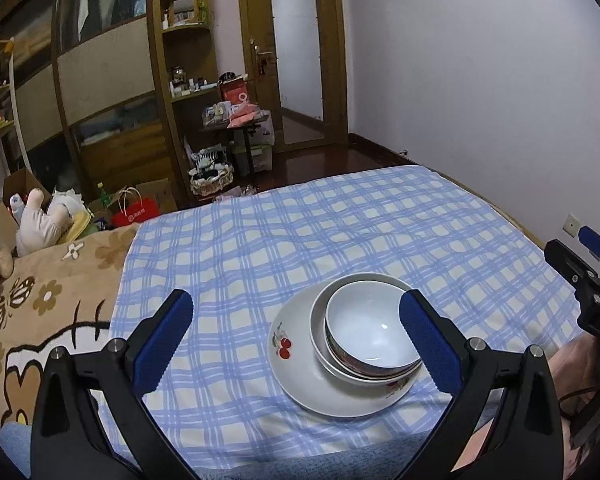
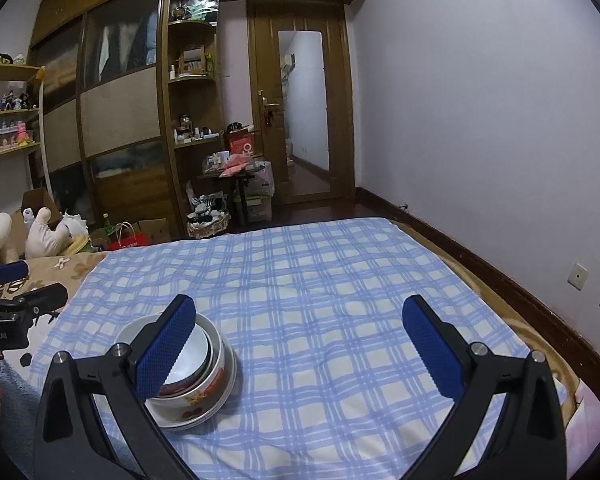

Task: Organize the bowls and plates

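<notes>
A white plate with a cherry print (image 1: 300, 384) lies on the blue checked cloth (image 1: 260, 248). On it sits a wide white bowl (image 1: 320, 316), and a smaller bowl (image 1: 368, 328) is nested inside that. My left gripper (image 1: 296, 340) is open above the near side of the stack, empty; its right finger overlaps the bowls' rim. In the right wrist view the same stack of bowls (image 2: 204, 384) stands at the lower left, partly hidden behind the left finger of my right gripper (image 2: 300, 344), which is open and empty over bare cloth (image 2: 320, 300).
The cloth covers a bed with a brown patterned blanket (image 1: 40, 304) and plush toys (image 1: 40, 220) to the left. The right gripper's body (image 1: 588, 288) shows at the right edge of the left view. A wall with sockets (image 2: 576, 276) runs along the right; wardrobe and door stand beyond.
</notes>
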